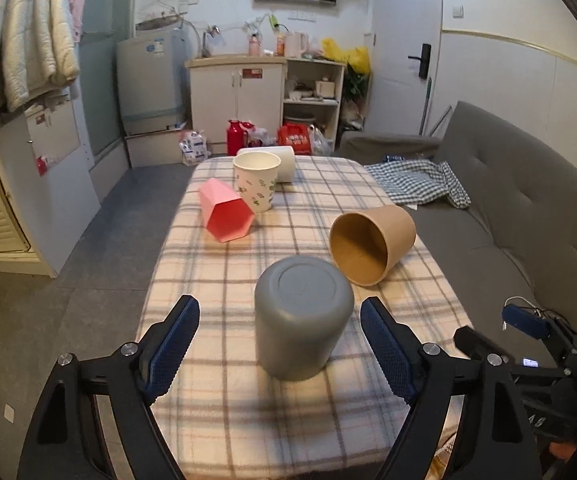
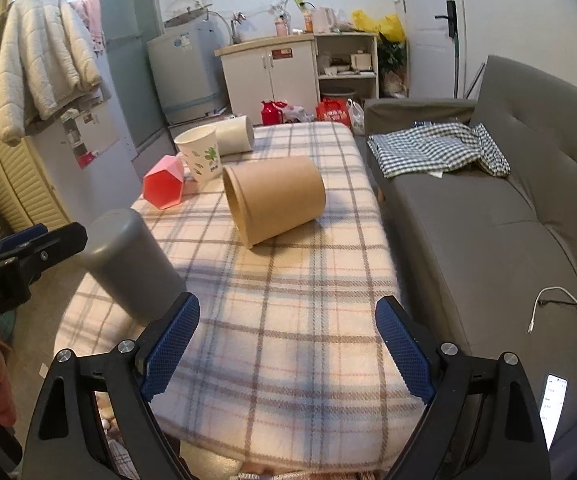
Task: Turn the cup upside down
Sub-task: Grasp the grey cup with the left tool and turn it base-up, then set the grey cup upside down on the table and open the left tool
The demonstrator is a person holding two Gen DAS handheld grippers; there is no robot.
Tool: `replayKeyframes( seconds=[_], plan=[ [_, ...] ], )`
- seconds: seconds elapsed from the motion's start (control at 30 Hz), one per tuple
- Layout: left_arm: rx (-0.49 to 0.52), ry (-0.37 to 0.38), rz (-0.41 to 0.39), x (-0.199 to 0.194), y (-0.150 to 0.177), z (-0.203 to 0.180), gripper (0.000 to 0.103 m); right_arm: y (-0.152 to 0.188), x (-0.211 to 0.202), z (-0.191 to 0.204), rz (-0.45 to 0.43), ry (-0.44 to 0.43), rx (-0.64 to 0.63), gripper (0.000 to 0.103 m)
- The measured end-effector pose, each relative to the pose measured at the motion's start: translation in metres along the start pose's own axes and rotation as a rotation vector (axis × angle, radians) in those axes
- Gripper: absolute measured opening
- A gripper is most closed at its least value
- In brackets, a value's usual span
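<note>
- Left gripper (image 1: 279, 344): jaws spread wide, one blue pad on each side of the grey cup (image 1: 303, 318), neither pad touching it. Cup stands base-up on the plaid cloth (image 1: 216, 412), near its front edge; judged already inverted.
- Right gripper (image 2: 287, 344): jaws wide, nothing between them, hanging over bare cloth at the front right of the table.
- Brown cup (image 1: 372, 244) lies on its side just beyond and to the right of the grey one, mouth facing the left camera. Further back: pink hexagonal cup (image 1: 226, 211) on its side, printed paper cup (image 1: 257, 180) upright, white cup (image 1: 286, 163) lying behind it.
- Risk: a pad clipping the grey cup wall could tip it; the soft cloth gives an uneven footing and the table edge is close.
- Risk: the brown cup can roll if nudged, toward the grey cup or off the sofa (image 2: 488, 216) side.
- Risk: closing on the brown cup across its open rim may squash or squirt it; judged thin-walled.
- Left view only: grey cup's flat base, brown cup's empty interior.
- Right view only: brown cup's outer wall, left gripper's body (image 2: 28, 248) from the side, phone (image 2: 554, 400) and cable (image 2: 548, 300) on the sofa.
</note>
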State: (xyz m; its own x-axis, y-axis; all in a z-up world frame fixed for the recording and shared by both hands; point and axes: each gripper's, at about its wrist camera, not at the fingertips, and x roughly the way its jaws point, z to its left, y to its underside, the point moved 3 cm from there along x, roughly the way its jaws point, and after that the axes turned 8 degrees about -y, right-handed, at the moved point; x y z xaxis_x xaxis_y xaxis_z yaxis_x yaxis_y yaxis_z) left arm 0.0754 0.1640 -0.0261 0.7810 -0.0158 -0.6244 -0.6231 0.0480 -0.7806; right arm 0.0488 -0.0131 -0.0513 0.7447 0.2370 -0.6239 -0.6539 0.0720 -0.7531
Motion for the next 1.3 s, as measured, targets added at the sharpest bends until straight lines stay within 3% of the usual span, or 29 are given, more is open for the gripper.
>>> replayKeyframes(
  seconds=[0.17,0.23,0.43,0.6,0.67,1.3],
  plan=[
    [0.004,-0.014,-0.031,-0.013,0.021,0.006,0.086,0.005,-0.012,0.008,-0.021,-0.013,-0.017,0.090],
    [0.005,-0.022,-0.046,-0.017,0.027,0.008,0.097,0.006,-0.014,0.010,-0.022,-0.017,-0.012,0.090],
    [-0.026,-0.060,-0.103,-0.028,0.038,0.022,0.102,0.009,-0.015,0.015,-0.031,-0.023,-0.022,0.092],
    [-0.065,-0.078,-0.087,-0.026,0.047,0.032,0.103,0.011,-0.014,0.019,-0.028,-0.023,-0.035,0.095],
    [-0.084,-0.083,-0.084,-0.026,0.048,0.037,0.103,0.012,-0.013,0.020,-0.024,-0.020,-0.043,0.103],
    [-0.081,-0.101,-0.048,-0.019,0.053,0.037,0.103,0.013,-0.009,0.023,-0.017,-0.026,-0.056,0.103]
  ],
)
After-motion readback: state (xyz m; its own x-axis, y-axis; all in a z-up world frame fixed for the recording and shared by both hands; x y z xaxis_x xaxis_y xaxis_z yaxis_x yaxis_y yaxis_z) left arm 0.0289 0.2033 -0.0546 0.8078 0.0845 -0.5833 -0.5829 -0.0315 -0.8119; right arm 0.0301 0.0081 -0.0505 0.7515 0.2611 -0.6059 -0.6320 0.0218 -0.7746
